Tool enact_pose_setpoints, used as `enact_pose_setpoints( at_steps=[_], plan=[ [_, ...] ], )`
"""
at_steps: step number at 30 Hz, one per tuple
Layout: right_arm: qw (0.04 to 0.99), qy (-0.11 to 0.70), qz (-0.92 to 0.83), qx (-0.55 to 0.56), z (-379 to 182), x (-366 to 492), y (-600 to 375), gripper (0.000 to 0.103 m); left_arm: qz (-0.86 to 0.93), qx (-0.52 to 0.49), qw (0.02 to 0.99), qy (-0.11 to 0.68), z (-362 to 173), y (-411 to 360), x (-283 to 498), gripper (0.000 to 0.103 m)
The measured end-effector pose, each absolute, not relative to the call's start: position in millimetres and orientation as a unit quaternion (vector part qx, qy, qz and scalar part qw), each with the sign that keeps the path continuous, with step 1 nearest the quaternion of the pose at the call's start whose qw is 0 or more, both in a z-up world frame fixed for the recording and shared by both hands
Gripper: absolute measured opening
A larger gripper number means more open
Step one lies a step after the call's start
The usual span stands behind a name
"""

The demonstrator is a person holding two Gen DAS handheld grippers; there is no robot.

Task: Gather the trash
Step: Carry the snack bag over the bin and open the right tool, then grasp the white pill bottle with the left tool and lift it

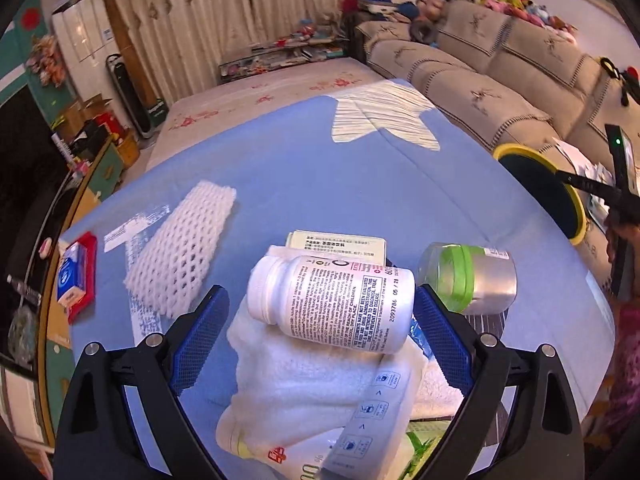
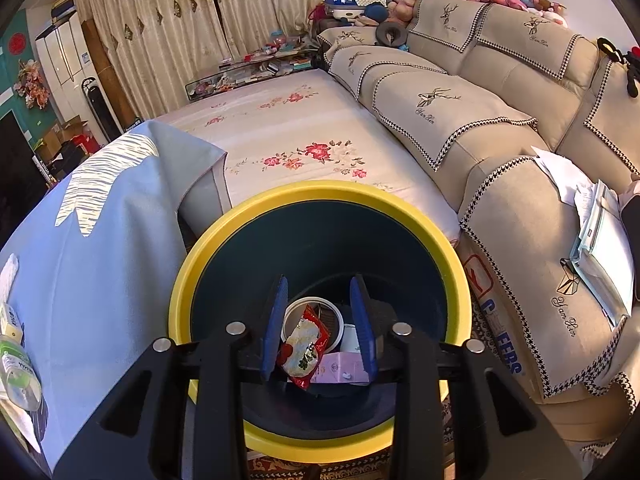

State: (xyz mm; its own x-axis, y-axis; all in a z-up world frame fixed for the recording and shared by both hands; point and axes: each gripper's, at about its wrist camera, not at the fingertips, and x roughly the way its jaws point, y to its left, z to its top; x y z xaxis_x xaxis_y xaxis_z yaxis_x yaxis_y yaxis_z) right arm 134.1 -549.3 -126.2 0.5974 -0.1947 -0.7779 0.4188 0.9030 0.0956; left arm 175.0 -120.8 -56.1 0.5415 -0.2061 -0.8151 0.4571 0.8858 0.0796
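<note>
Two bottles [image 1: 332, 304] [image 1: 468, 278], one bin [image 2: 320, 200], one towel [image 1: 304, 376].

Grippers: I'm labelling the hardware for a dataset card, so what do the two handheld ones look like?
Both look alike. The left gripper has two glossy black, angular arms with triangular cut-outs and round silver bolt heads, each ending in a flat blue pad with a fine mesh-like texture. The right gripper shows the same black arms, silver bolts and blue pads. No cables, markings or sleeves are visible.

a white pill bottle [image 1: 330, 303] lies sideways on crumpled white tissue [image 1: 320, 376]; red snack wrapper [image 2: 303, 347] inside yellow-rimmed bin [image 2: 320, 196].
</note>
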Motion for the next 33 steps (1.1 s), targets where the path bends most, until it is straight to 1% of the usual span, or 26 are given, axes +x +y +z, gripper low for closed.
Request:
enact_pose_setpoints(
  at_steps=[8,9,10,16,20,26,29,33],
  plan=[
    [0.882,0.424,-0.164,0.129,-132,143,-541,0.031,-0.202,0.147,0.855,0.454,-64,-123,187,0.091],
    [0.881,0.424,-0.164,0.129,-132,144,-541,0.031,-0.204,0.149,0.854,0.454,-65,-124,187,0.090],
    [0.881,0.424,-0.163,0.129,-132,144,-540,0.031,-0.208,0.149,0.853,0.455,-65,-125,187,0.086],
    [0.883,0.421,-0.163,0.130,-130,142,-540,0.031,-0.197,0.136,0.857,0.457,-62,-122,187,0.085],
    [0.885,0.414,-0.167,0.132,-125,136,-543,0.031,-0.180,0.126,0.867,0.448,-46,-120,180,0.085],
    [0.886,0.409,-0.176,0.131,-124,128,-549,0.031,-0.147,0.096,0.892,0.417,-7,-132,159,0.085],
    [0.884,0.411,-0.182,0.129,-126,124,-555,0.031,-0.152,0.080,0.904,0.391,8,-152,144,0.085],
    [0.884,0.409,-0.185,0.132,-128,115,-568,0.031,-0.190,0.074,0.901,0.384,13,-198,134,0.085]
  ],
)
